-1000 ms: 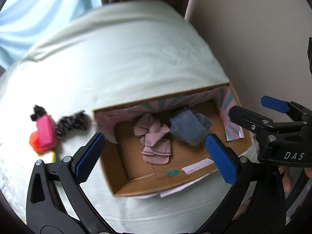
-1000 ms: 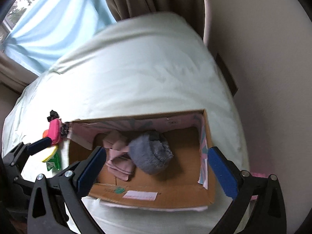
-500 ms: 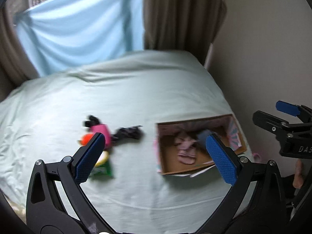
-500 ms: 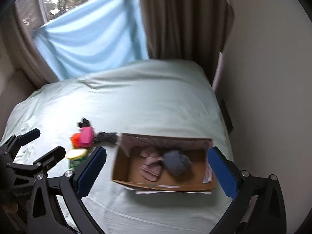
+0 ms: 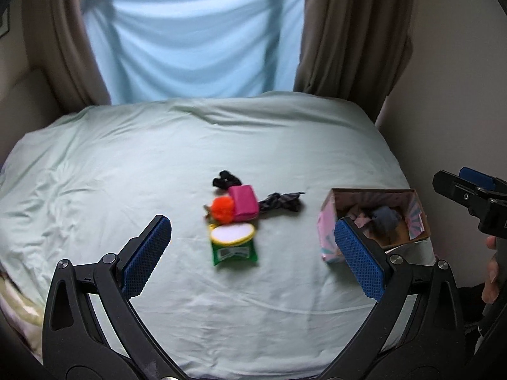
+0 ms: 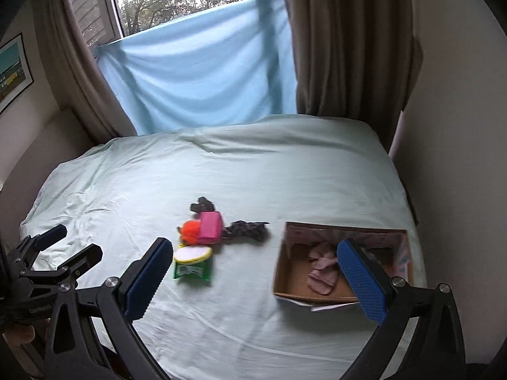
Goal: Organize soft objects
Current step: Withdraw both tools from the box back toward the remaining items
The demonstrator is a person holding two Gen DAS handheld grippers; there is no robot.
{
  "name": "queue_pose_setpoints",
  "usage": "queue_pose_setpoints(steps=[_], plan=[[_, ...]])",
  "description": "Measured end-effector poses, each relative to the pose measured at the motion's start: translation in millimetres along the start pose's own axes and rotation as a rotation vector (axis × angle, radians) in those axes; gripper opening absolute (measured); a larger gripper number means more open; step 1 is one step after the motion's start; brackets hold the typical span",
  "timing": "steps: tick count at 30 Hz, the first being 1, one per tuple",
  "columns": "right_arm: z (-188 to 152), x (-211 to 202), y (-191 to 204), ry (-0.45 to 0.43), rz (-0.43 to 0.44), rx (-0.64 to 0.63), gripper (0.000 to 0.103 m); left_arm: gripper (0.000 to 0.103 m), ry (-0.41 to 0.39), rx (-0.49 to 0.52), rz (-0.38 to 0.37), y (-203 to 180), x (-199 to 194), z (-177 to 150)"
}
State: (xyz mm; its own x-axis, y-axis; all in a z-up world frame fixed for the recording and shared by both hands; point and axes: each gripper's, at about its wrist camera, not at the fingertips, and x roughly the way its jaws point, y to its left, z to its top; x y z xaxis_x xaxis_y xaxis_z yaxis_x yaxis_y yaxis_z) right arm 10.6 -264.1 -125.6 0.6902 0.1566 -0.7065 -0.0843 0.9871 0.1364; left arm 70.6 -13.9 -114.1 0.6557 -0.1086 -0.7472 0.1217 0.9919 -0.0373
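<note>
A cardboard box (image 5: 328, 221) (image 6: 282, 272) sits at the bed's right side and holds a pink cloth (image 6: 321, 272) and a grey fluffy item (image 5: 385, 218). On the sheet in the middle lie an orange pompom (image 5: 222, 208) (image 6: 190, 231), a pink block (image 5: 243, 204) (image 6: 209, 226), a black scrunchie (image 5: 225, 179) (image 6: 202, 205), a dark patterned cloth (image 5: 280, 202) (image 6: 245, 229) and a green packet with a yellow-rimmed pad (image 5: 234, 245) (image 6: 192, 264). My left gripper (image 5: 253, 258) and right gripper (image 6: 255, 280) are both open and empty, well back from the pile.
The pale green bed (image 5: 158, 145) meets a blue sheet (image 5: 196, 41) and brown curtains (image 5: 351, 31) at the window. A wall runs along the right. A hand (image 5: 491, 272) holds the right gripper's handle. A framed picture (image 6: 12, 72) hangs at left.
Both grippers have pulled up and back from close over the box. The whole bed and the loose pile have come into view. Both stay open.
</note>
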Motion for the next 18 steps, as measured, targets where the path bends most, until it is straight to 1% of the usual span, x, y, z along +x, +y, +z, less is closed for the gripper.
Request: queue_pose_setpoints(steps=[5,9,14,18], plan=[[3.4,15.5,36.0,0.014,0.011,0.013,0.103,0.103,0.021,0.000,-0.020,35.1,7.7,-3.1],[9.1,37.2,61.7,0.035,0.018,-0.014,0.103,0.103,0.045,-0.028,-0.031,56.7,23.3,-3.3],[20.1,77.5,86.7,0.070,0.048,-0.061,0.103,0.103,0.085,-0.077,-0.031,76.0,53.0,-7.1],[29.3,115.6,96.3,0.099,0.083,-0.099,0.103,0.103,0.122,-0.115,-0.023,85.0,87.2,-12.5]])
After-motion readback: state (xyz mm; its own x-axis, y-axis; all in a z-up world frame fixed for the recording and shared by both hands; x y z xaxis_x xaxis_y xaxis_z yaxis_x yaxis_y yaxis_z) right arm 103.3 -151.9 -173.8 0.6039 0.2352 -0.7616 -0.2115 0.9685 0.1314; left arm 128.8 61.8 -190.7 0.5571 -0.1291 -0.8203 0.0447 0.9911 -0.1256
